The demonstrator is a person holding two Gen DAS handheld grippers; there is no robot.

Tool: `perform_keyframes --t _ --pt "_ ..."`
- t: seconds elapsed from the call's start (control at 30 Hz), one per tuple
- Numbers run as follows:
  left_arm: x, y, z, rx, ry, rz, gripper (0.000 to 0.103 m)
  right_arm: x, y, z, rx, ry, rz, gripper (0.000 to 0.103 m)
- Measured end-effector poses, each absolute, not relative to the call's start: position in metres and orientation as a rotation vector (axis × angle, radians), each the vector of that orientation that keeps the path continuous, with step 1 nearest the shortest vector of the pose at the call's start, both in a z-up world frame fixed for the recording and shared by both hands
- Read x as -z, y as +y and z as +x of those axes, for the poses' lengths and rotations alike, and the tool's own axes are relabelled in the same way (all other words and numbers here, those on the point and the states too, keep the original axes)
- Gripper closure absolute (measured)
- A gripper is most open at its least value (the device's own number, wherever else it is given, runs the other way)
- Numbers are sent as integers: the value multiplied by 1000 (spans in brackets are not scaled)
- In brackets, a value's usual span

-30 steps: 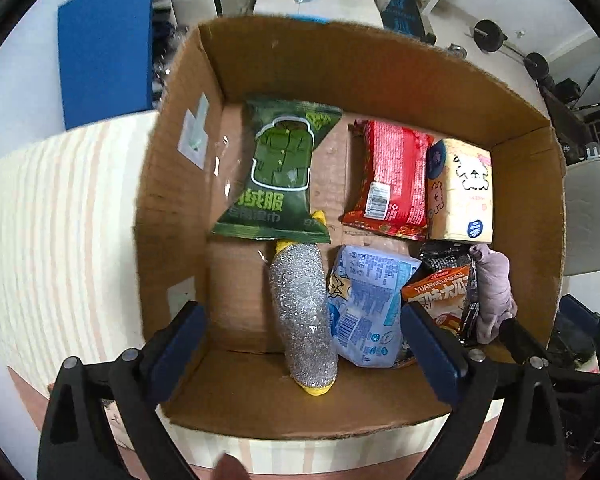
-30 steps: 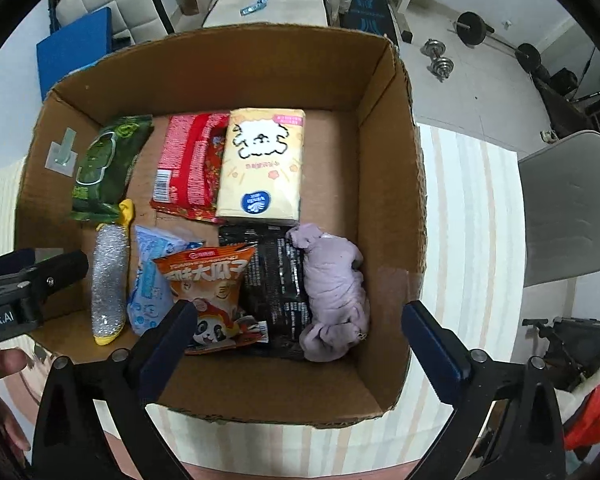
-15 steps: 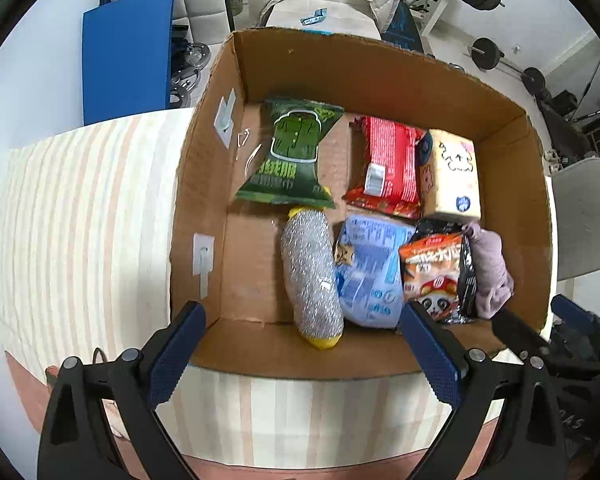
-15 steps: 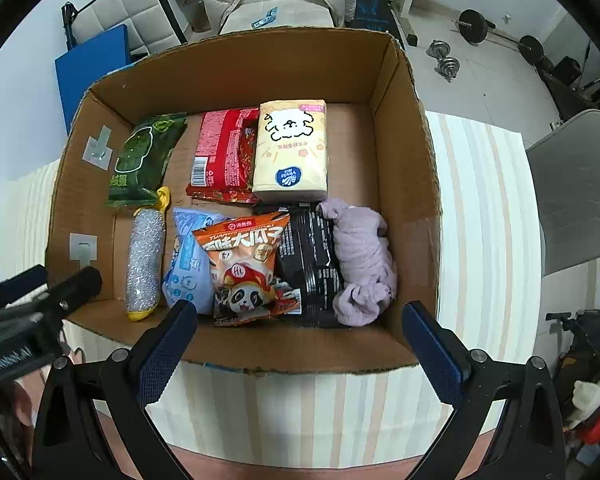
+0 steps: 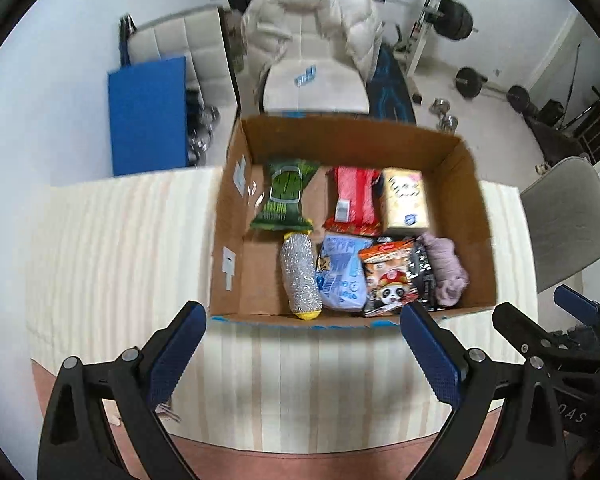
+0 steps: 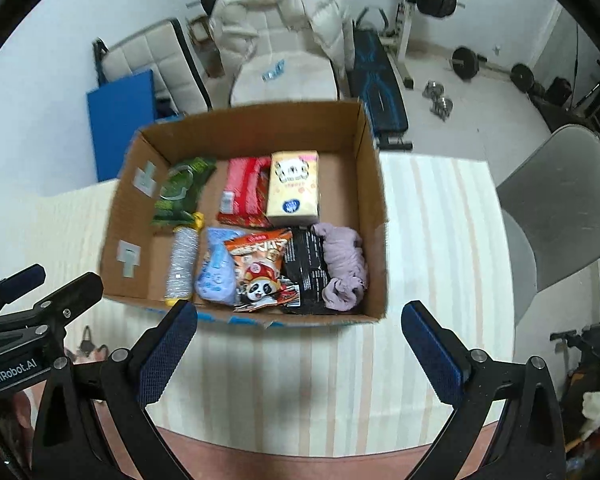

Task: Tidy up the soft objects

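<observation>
Both grippers, left [image 5: 302, 350] and right [image 6: 298, 350], hang empty with fingers spread wide, short of the cardboard box [image 5: 474, 216]. Ahead of the fingertips, snack packets, a silver scrubber [image 5: 301, 276] and a lilac cloth [image 6: 344, 266] sit packed inside it. Sorting looks finished, so withdraw level, clear of the near wall.

White walls; padded chair [image 5: 316, 80] w/ coat, weight bench [image 6: 376, 84], barbells.

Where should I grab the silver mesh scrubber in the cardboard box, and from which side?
Probably take the silver mesh scrubber across its middle, coming from above. It lies flat and long, its far yellow end at the green packet, with the blue pouch tight on one side and bare cardboard box floor on the other.
</observation>
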State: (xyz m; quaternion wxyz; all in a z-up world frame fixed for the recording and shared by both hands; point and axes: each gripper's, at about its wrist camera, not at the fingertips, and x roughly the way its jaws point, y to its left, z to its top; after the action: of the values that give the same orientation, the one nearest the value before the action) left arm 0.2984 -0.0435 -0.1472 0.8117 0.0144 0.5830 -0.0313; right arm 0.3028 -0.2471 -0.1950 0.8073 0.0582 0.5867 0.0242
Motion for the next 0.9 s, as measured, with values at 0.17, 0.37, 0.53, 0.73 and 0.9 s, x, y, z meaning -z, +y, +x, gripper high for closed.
perform_keyframes --t 0.17,0.37,0.53,0.73,0.9 --pt "106 -46 263 69 1177 27 3 151 -253 270 -69 1175 115 0" --pt "67 -46 217 71 1108 31 3 103 -255 222 -86 1088 118 0" --pt "38 -46 178 43 1053 61 3 66 -254 177 -98 1029 122 0" --pt "11 -40 143 33 1029 15 3 30 -256 129 -110 983 134 0" --pt "-3 -38 127 28 1014 6 3 5 -257 97 -117 948 115 0"
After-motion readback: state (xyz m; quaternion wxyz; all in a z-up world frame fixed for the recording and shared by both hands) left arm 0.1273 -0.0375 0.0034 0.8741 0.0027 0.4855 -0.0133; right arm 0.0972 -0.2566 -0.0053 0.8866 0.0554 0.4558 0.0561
